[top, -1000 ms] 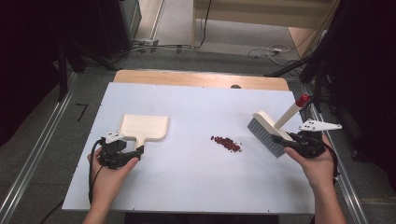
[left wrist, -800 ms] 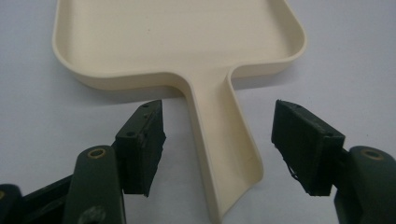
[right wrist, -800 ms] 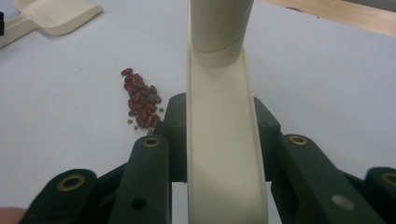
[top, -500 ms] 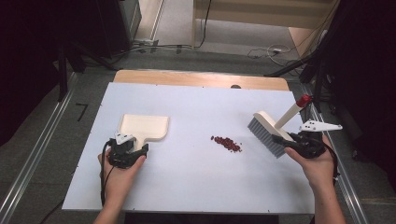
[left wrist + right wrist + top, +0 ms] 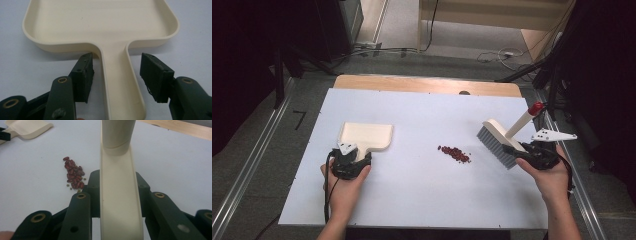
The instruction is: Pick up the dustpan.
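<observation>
Both grippers were at work over the white table (image 5: 412, 200). On the person's left side the left gripper (image 5: 353, 161) sat low at the near end of the cream dustpan (image 5: 367, 136), its jaws straddling the dustpan's handle (image 5: 120, 82). Those jaws had just been closing, with the handle between them, yet in the left gripper view bare table was visible on both sides of the handle, so the pads (image 5: 155, 72) were not pressing on it (the left-hand pad looked nearer than the other). The pan itself lay flat, open side up, its tray pointing away from the person.

On the other side the right gripper (image 5: 532, 154) was clamped on the brush (image 5: 499, 142), both jaws hard against the flanks of the cream brush back (image 5: 117, 202), as the right gripper view showed. The brush was tilted, its grey bristles (image 5: 493, 146) facing the middle of the table, and its red-tipped handle (image 5: 537, 107) slanting up and away.

Between the two tools, well apart from the dustpan and nearer the bristles, lay a small heap of dark red beans (image 5: 454, 153), with a few tiny greenish bits (image 5: 68, 185) at its edge. Nothing stood between the beans and either tool. Beyond the far edge ran a strip of bare wooden board (image 5: 427, 84), then a grey floor with loose cables (image 5: 492, 55).
</observation>
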Demonstrator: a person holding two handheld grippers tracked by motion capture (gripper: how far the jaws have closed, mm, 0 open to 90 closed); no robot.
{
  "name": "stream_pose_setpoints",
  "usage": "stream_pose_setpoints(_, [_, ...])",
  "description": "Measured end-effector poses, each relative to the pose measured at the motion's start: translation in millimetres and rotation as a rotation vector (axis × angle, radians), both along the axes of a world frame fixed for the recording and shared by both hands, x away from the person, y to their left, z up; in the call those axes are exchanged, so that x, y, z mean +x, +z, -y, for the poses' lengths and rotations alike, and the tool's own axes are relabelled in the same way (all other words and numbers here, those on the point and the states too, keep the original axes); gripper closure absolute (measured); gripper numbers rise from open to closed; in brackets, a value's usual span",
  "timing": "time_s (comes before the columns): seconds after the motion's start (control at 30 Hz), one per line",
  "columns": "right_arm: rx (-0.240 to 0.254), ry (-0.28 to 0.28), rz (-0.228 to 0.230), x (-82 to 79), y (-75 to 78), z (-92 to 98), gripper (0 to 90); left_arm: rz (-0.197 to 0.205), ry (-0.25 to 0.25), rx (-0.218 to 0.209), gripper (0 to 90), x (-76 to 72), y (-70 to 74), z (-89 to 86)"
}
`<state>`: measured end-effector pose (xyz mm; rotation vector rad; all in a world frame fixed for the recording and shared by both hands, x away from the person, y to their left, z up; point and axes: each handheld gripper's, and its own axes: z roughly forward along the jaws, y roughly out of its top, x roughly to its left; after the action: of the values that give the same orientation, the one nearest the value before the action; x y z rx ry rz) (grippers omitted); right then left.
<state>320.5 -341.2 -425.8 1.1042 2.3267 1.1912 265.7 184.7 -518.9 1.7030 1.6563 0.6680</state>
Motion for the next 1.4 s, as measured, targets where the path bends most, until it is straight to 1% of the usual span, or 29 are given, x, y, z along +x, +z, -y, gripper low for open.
stream_pose_setpoints(0.07, [0.002,-0.001,0.0,0.2,-0.2,0.1,65.3,0.002,0.01,0.011,47.0,0.0,-0.4,1.4])
stream_pose_setpoints(0.23, [0.004,-0.002,-0.003,0.3,-1.0,0.6,65.2,0.001,0.031,0.056,52.9,0.7,-0.8,5.3])
stream_pose_setpoints(0.27, [0.004,-0.002,-0.003,0.3,-1.2,0.7,65.3,0.001,0.028,0.059,54.3,0.7,-0.7,5.2])
stream_pose_setpoints(0.33, [0.003,-0.003,-0.003,0.3,-1.3,1.0,65.2,-0.003,0.029,0.049,55.4,1.7,-0.4,4.6])
stream_pose_setpoints(0.43, [0.003,-0.004,-0.002,0.1,-1.2,0.8,65.3,-0.012,0.029,0.062,55.6,4.2,0.3,6.4])
stream_pose_setpoints(0.57, [0.003,0.0,-0.002,-0.3,-1.1,-0.1,65.2,-0.013,0.033,0.048,57.7,4.8,0.0,5.1])
stream_pose_setpoints(0.67, [0.0,0.0,-0.004,-0.4,-1.7,-0.6,65.2,-0.01,0.032,0.061,60.6,4.4,-0.4,5.5])
stream_pose_setpoints(0.77, [-0.002,0.0,-0.005,-0.3,-2.7,-1.3,65.3,-0.008,0.033,0.065,64.6,4.6,-0.5,5.3])
stream_pose_setpoints(0.83, [-0.005,0.0,-0.006,-0.4,-3.1,-1.7,65.3,-0.01,0.028,0.073,64.9,4.7,-0.2,5.2])
stream_pose_setpoints(0.93, [-0.003,0.002,-0.005,-0.7,-2.9,-1.8,65.2,-0.004,0.018,0.07,65.2,4.9,-0.6,4.1])
stream_pose_setpoints(1.03, [-0.004,0.001,-0.004,-1.1,-2.8,-1.7,65.3,-0.002,0.005,0.078,65.6,4.9,-0.7,3.7])
stream_pose_setpoints(1.13, [-0.004,-0.001,-0.005,-1.5,-2.8,-1.7,65.3,-0.001,-0.006,0.077,65.7,5.2,-0.8,2.3])
stream_pose_setpoints(1.27, [-0.004,-0.001,-0.004,-1.6,-2.7,-1.5,65.2,-0.003,-0.011,0.09,65.3,4.9,-1.0,3.4])
stream_pose_setpoints(1.4, [-0.004,0.002,-0.001,-1.9,-2.1,-0.6,65.3,-0.003,-0.012,0.085,64.8,4.9,-1.2,2.6])
